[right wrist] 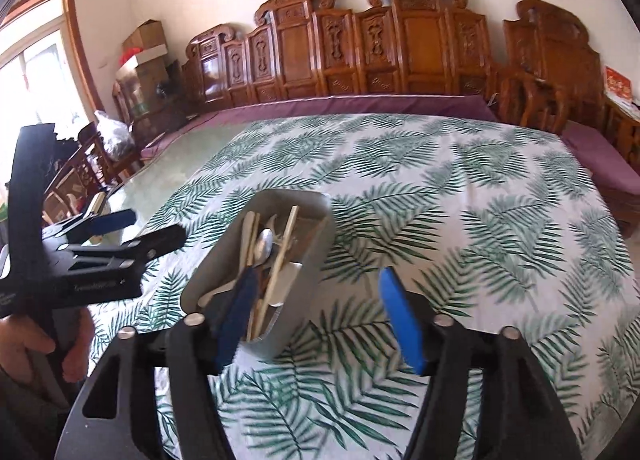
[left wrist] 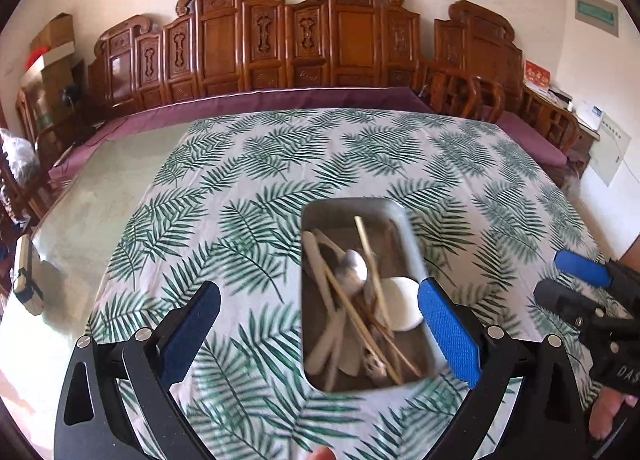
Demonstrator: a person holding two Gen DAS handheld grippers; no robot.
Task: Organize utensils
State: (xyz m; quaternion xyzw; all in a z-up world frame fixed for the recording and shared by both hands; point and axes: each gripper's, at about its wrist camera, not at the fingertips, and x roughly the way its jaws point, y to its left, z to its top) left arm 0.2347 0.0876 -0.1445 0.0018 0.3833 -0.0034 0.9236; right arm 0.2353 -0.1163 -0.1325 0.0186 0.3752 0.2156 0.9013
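A grey metal tray (left wrist: 408,236) lies on the palm-leaf tablecloth and holds several utensils: wooden chopsticks (left wrist: 360,324), a metal spoon (left wrist: 354,264) and a white ceramic spoon (left wrist: 400,300). My left gripper (left wrist: 320,328) hovers over the tray's near half, open wide, with nothing pressed between its blue pads. From the right wrist view the same tray (right wrist: 310,260) sits left of centre with the chopsticks (right wrist: 282,256) and the spoon (right wrist: 265,244) inside. My right gripper (right wrist: 318,320) is open and empty, its left finger in front of the tray's near end. Each gripper shows in the other's view: right gripper (left wrist: 572,284), left gripper (right wrist: 140,230).
The tablecloth (left wrist: 280,164) covers most of the table; bare glass tabletop (left wrist: 112,188) shows at the left. A carved wooden bench (left wrist: 280,44) with a purple cushion runs behind the table. A wooden chair (left wrist: 472,96) stands at the far right corner. A small box (left wrist: 26,276) sits on the left edge.
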